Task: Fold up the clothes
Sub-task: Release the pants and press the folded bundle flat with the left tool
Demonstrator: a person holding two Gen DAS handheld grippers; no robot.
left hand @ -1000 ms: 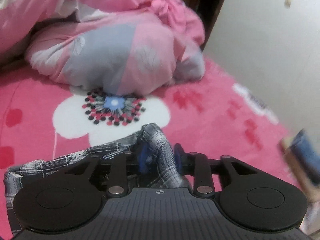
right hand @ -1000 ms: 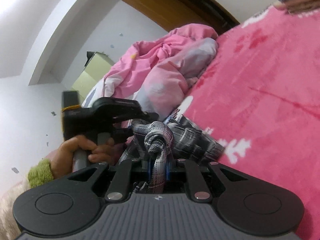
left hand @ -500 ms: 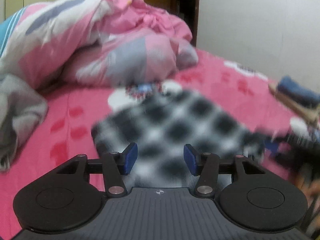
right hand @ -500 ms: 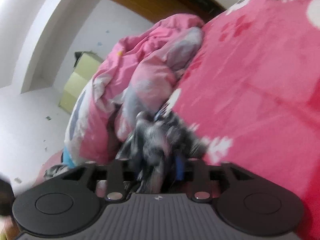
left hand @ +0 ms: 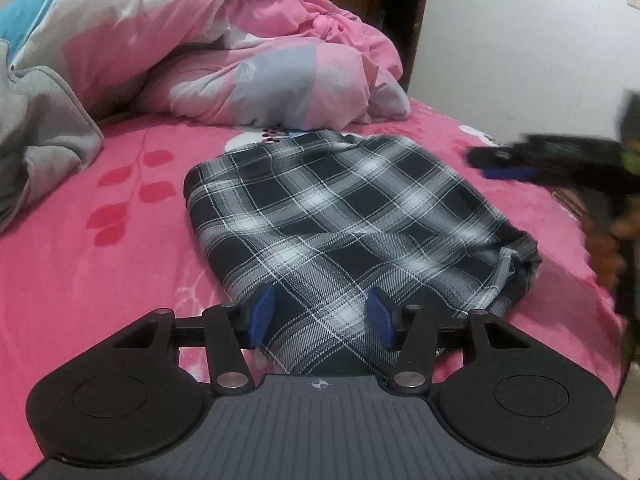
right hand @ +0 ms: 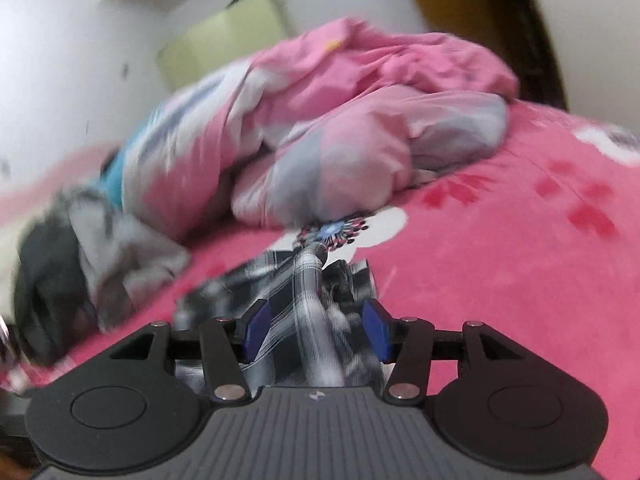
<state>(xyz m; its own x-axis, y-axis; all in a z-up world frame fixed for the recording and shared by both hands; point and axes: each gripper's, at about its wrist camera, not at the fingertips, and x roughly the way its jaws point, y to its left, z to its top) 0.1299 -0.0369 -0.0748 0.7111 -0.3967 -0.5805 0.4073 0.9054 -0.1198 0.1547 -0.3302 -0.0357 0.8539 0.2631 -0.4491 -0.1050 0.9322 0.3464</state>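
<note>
Left wrist view: the left gripper (left hand: 322, 316) has its blue-padded jaws spread apart, holding nothing; the near edge of the black, white and grey plaid garment (left hand: 344, 216) lies between and beneath them. The garment rests flat in a roughly rectangular fold on the pink floral bedsheet (left hand: 100, 264), with a bunched corner at its right end. To the right, the right gripper (left hand: 516, 164) appears blurred above the sheet, apart from the garment, held by a hand (left hand: 612, 248) at the frame edge.

Right wrist view: the right gripper (right hand: 316, 332) also has its jaws released and wide; blurred plaid garment (right hand: 304, 300) lies between the blue pads (right hand: 376, 330), but the pads do not close on it. Motion blur prevents telling whether the fabric touches either pad.

Beyond the garment, a crumpled pink, white and grey quilt (left hand: 248, 60) is heaped at the far side of the bed. A grey knit garment (left hand: 44, 136) lies on the sheet at the left, well apart from the plaid one. A white wall (left hand: 520, 48) stands at the right, with a brown wooden door frame (left hand: 404, 8) beside it.
</note>
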